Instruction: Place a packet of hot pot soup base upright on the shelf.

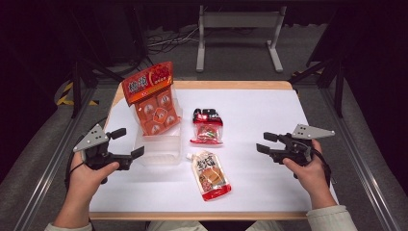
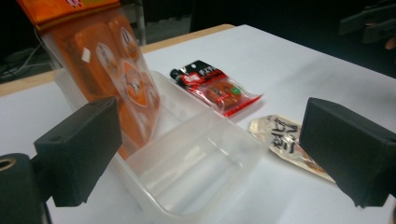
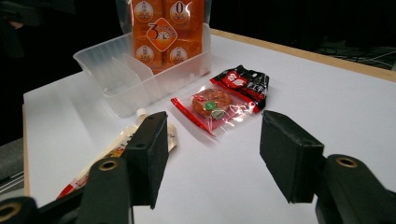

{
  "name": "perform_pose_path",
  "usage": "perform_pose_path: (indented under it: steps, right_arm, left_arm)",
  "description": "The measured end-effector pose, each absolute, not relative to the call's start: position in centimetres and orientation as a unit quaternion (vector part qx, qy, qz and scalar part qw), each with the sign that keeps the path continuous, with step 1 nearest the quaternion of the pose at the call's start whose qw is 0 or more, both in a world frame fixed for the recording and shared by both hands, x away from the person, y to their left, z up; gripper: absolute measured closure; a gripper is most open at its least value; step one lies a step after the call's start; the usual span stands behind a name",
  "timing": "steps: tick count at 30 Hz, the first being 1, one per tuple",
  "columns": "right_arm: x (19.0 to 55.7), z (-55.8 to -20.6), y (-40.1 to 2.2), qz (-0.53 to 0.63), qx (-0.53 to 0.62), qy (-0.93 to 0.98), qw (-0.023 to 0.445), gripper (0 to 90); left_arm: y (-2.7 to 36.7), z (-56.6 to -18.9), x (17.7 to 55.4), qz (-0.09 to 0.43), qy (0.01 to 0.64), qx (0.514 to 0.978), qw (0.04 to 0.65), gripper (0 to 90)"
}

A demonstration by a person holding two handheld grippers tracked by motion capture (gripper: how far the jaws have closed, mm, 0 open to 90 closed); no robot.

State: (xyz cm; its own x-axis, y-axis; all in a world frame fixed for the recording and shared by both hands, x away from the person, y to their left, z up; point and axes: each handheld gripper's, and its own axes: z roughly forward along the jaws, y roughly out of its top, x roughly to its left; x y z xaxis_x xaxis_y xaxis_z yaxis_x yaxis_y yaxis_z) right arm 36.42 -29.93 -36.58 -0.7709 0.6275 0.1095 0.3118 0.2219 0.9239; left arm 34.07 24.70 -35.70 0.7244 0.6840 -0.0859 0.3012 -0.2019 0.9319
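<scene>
A clear plastic bin (image 1: 161, 149) (image 2: 196, 163) (image 3: 116, 79) stands left of the table's middle, with a tall orange snack bag (image 1: 153, 98) (image 2: 116, 70) (image 3: 166, 32) leaning upright in its far end. A small red and black packet (image 1: 207, 127) (image 2: 217, 88) (image 3: 224, 100) lies flat to the bin's right. Nearer me lies a spouted pouch (image 1: 210, 175) (image 2: 285, 140) (image 3: 116, 149). My left gripper (image 1: 126, 143) (image 2: 210, 158) hovers open just left of the bin, nothing between its jaws. At the right, my right gripper (image 1: 265, 143) (image 3: 212, 154) stands open and empty, pointing toward the packets.
White paper (image 1: 269, 110) covers the wooden table. A metal stand (image 1: 238, 29) and cables sit on the dark floor beyond the far edge. Rails run along both sides of the table.
</scene>
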Motion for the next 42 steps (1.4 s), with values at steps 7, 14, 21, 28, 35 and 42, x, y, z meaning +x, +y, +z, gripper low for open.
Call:
perform_pose_path:
  steps: [7,14,21,28,35,42]
  right_arm:
    - [36.9,-36.1,-29.5,0.538,0.315,0.764,0.164,44.6]
    - [37.7,-35.2,-28.4,0.522,0.303,0.776,0.181,48.4]
    - [39.1,-34.4,-26.6,0.513,0.292,0.793,0.151,40.2]
    - [41.4,-34.8,-25.3,0.503,0.305,0.799,0.127,34.6]
    - [43.8,-35.0,-23.8,0.494,0.311,0.801,0.132,35.5]
    - [45.5,-35.9,-22.6,0.491,0.316,0.804,0.116,39.7]
  left_arm:
    - [25.1,-36.5,33.1,0.172,0.332,0.755,0.538,7.1]
    - [25.5,-37.1,33.0,0.163,0.330,0.760,0.537,7.0]
    - [25.5,-37.3,32.8,0.155,0.324,0.765,0.535,6.9]
    - [25.4,-37.3,32.5,0.158,0.324,0.766,0.533,6.8]
    - [25.4,-37.8,32.0,0.162,0.330,0.768,0.524,6.8]
    - [25.5,-38.3,31.4,0.161,0.339,0.766,0.523,6.9]
